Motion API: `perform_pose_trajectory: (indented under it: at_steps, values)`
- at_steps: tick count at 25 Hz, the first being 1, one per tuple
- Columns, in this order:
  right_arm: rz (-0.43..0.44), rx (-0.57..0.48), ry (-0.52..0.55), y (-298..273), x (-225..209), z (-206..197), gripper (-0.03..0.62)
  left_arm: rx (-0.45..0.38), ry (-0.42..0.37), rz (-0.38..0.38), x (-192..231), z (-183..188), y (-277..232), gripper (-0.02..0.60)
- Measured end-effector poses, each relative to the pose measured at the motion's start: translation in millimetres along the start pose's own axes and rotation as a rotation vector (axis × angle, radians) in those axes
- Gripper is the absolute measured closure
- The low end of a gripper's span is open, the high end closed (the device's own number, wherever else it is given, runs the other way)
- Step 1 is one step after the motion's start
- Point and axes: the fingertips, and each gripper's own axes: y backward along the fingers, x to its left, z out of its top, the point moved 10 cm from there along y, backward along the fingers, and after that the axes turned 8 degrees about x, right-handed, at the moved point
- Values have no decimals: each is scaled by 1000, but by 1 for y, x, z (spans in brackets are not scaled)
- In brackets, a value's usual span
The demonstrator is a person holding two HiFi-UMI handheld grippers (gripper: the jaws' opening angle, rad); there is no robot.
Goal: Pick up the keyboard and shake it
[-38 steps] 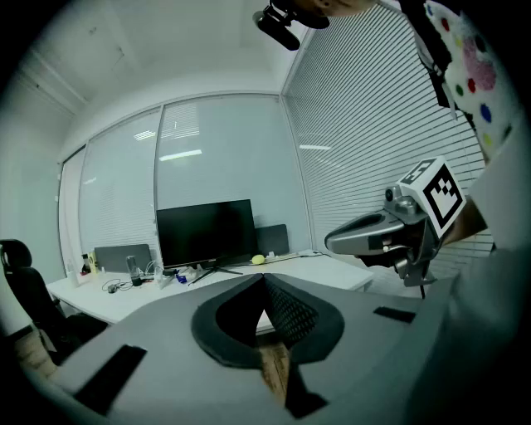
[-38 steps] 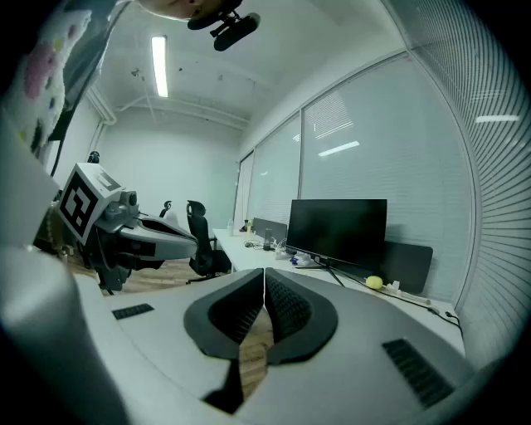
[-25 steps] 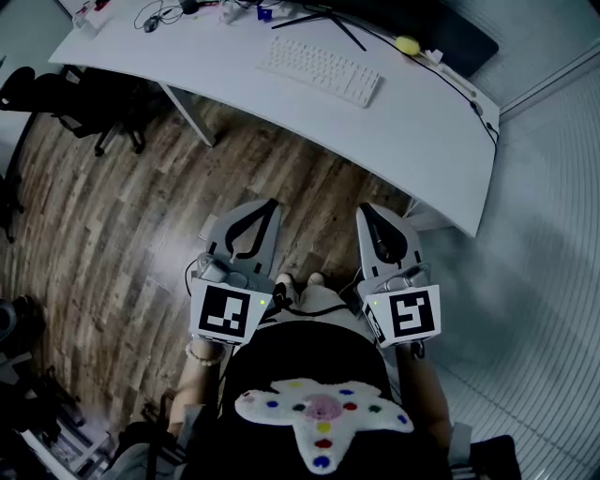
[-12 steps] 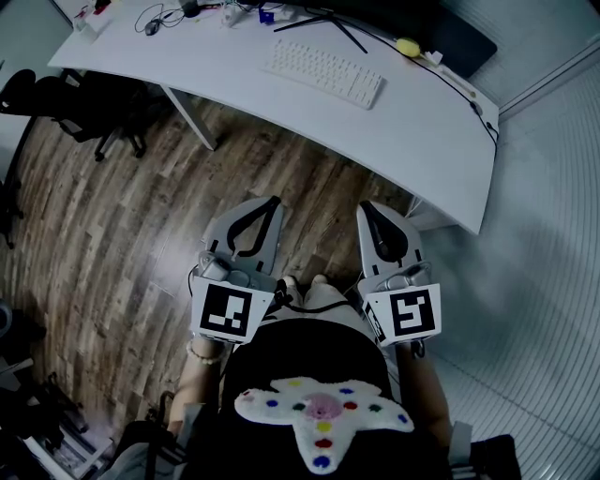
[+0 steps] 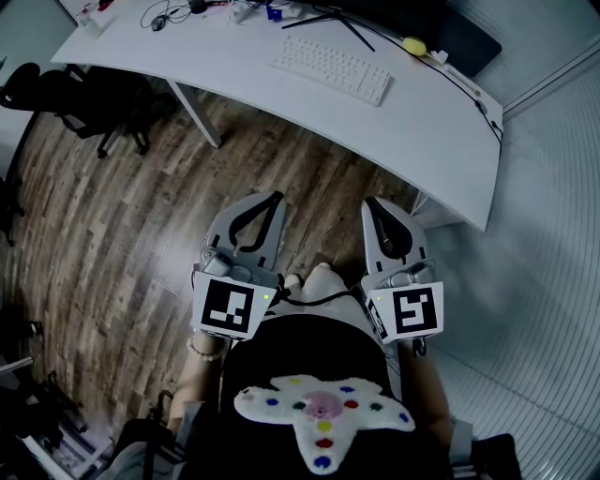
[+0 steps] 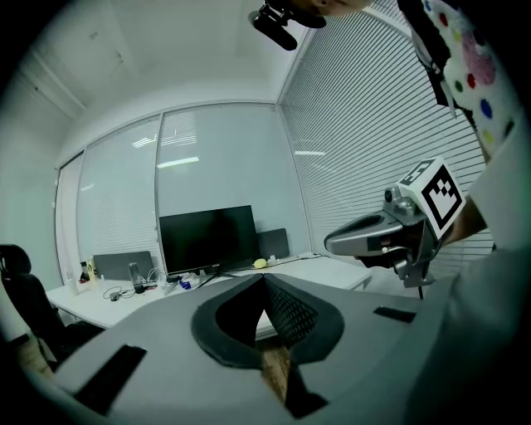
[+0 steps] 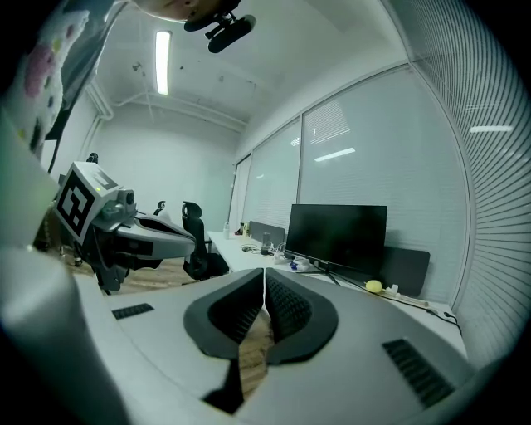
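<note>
The white keyboard (image 5: 330, 69) lies on the long white desk (image 5: 412, 122), far ahead of both grippers. My left gripper (image 5: 271, 200) and right gripper (image 5: 374, 205) hang side by side over the wooden floor, close to the person's body and well short of the desk. In the left gripper view the left gripper (image 6: 264, 279) has its dark pads pressed together with nothing between them. The right gripper (image 7: 264, 272) is shut and empty in the same way. Neither gripper view shows the keyboard; each gripper's own body hides the near part of the desk.
A black monitor (image 6: 207, 238) stands at the back of the desk, with a yellow object (image 5: 413, 44) and cables and small items (image 5: 187, 9) nearby. A black office chair (image 5: 66, 94) sits at the desk's left end. Glass walls with blinds close off the right side.
Both grippers stay shut and empty at the same spot. In the gripper views the desk and monitor sit slightly lower, so the grippers have tipped up a little.
</note>
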Motion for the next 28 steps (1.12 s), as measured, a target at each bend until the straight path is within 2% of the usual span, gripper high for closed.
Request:
perform_pose_trajectory:
  at_steps: [7, 15, 24, 28]
  values:
    - [30, 20, 47, -7, 1, 2, 560, 2, 5, 20, 7, 3, -3, 566]
    - [33, -19, 46, -18, -11, 12, 560, -5, -23, 29, 13, 12, -12, 566]
    - [60, -10, 45, -99, -73, 17, 560, 17, -25, 51, 54, 22, -98, 566]
    - [63, -43, 2, -132, -100, 30, 560, 28, 5, 61, 70, 30, -137, 566]
